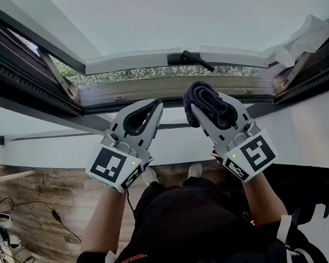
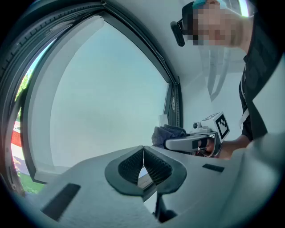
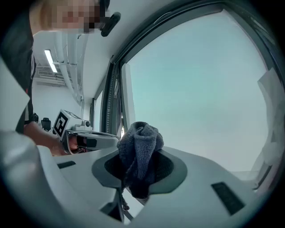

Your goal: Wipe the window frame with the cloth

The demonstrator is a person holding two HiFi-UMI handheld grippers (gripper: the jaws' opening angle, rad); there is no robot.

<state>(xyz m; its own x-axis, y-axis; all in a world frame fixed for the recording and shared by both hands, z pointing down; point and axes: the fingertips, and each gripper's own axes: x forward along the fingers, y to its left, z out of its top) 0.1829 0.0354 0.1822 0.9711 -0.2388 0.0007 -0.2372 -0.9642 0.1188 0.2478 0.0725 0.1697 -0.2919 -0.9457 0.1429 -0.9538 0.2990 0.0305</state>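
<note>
Two grippers and one cloth meet at a window frame [image 1: 144, 88] as I work the rig from afar. The left gripper [image 1: 157, 105] has its jaws pressed together tip to tip, with nothing between the ribbed pads. The right gripper [image 1: 202, 103] is clamped on the single dark cloth [image 1: 204, 97], which sits bunched between its jaws and bulges out past their tips. Each gripper carries one marker cube, two in all: the left one [image 1: 115, 166] and the right one [image 1: 254, 155]. The two grippers are held side by side with a narrow gap between them, both pointing up toward the lower rail of the frame. In the head view the cloth overlaps the rail's edge, but I cannot tell whether it touches. One black handle [image 1: 190, 58] lies on the sash just above the cloth, and one crumpled white sheet [image 1: 300, 41] rests at the frame's right corner. Greenery shows through a slit along the rail. The pale glass [image 1: 192, 3] above is broad and bare, and the rail runs open to the left of the left gripper. Below, two light shoes [image 1: 150, 175] stand on a wooden floor [image 1: 38, 200], with cables lying at the far left.
</note>
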